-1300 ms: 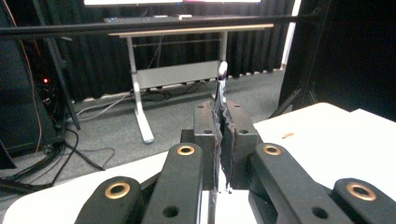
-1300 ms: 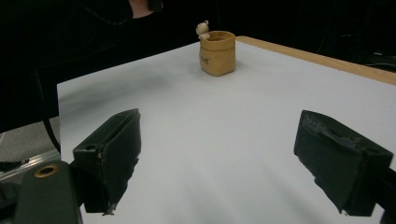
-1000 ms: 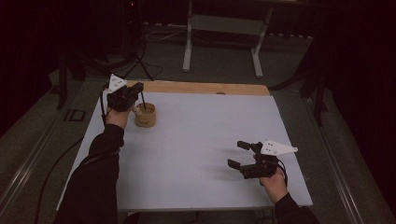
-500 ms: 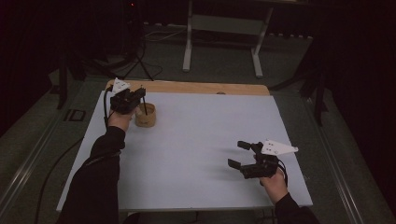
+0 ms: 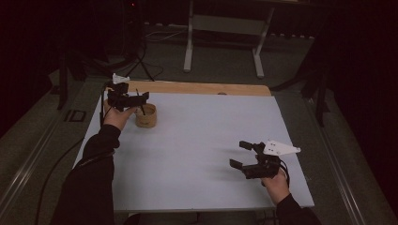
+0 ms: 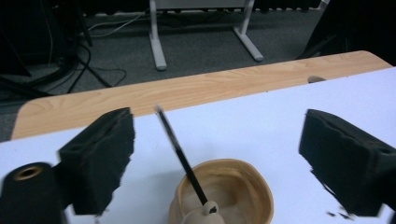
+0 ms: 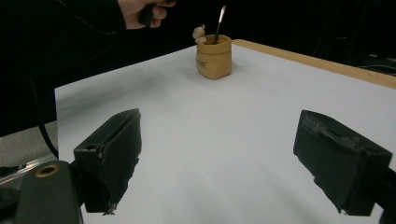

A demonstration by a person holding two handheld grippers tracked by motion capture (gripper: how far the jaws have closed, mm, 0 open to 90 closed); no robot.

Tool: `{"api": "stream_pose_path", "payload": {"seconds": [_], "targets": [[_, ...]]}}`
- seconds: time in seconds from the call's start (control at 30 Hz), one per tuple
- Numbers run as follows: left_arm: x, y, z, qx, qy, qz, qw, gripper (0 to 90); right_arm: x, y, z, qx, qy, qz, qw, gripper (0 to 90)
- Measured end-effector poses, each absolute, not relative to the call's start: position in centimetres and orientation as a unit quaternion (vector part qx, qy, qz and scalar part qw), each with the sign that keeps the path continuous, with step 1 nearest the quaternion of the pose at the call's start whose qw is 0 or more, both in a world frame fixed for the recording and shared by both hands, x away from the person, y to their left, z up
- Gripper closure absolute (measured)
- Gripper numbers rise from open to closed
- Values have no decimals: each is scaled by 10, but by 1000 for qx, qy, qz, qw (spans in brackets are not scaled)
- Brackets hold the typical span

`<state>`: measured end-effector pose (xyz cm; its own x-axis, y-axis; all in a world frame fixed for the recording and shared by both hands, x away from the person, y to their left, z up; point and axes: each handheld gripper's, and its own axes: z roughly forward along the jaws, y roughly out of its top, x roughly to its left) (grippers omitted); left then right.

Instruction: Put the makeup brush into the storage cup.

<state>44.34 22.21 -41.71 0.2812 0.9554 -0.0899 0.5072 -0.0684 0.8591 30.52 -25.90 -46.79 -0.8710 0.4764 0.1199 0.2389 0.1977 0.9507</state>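
A small tan cup-shaped holder (image 5: 146, 116) stands on the white table at the far left. A thin black pen (image 6: 180, 154) leans out of it, and a small pale knob (image 7: 200, 32) sits at its rim. My left gripper (image 5: 133, 100) hovers just above and left of the holder, open. In the left gripper view the holder (image 6: 226, 193) and pen lie between the wide-apart jaws of that gripper (image 6: 222, 158), untouched. My right gripper (image 5: 240, 153) rests low near the table's front right, open with nothing in it; the holder (image 7: 214, 57) shows far ahead of it (image 7: 215, 158).
The white table top (image 5: 202, 136) has a bare wooden strip (image 5: 202, 87) along its far edge. A metal stand (image 5: 223, 28) and cables lie on the dark floor beyond. The person's left sleeve (image 5: 89, 178) lies along the table's left side.
My left gripper has shifted slightly right, closer over the holder. The right gripper has stayed still.
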Motion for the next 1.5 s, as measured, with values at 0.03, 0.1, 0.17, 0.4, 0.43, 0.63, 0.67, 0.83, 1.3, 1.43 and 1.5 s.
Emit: {"api": "stream_pose_path", "payload": {"seconds": [0.03,0.1,0.17,0.4,0.43,0.63,0.67,0.83,1.3,1.43,1.5], "targets": [[442,225,-413,682,536,251,430,34,305,-259,-468,233,768,588,101,151],[441,226,-411,683,538,247,428,23,305,-259,-468,233,767,589,101,151],[439,229,-408,679,544,236,433,15,305,-259,-468,233,767,589,102,151],[426,227,-400,679,526,224,461,0,305,-259,-467,234,767,589,102,151],[426,227,-400,679,526,224,461,0,305,-259,-467,234,767,589,102,151],[412,224,-396,688,503,216,477,0,305,-258,-467,232,768,588,101,151],[412,224,-396,688,503,216,477,0,305,-258,-467,233,768,588,100,151],[399,225,-393,696,480,218,488,0,304,-257,-468,233,769,587,102,150],[357,220,-406,716,424,189,521,0,304,-255,-470,231,773,583,96,151],[344,216,-413,729,395,187,527,0,304,-255,-471,231,774,581,97,150],[337,215,-416,732,380,186,534,0,303,-256,-471,233,774,581,96,150]]}}
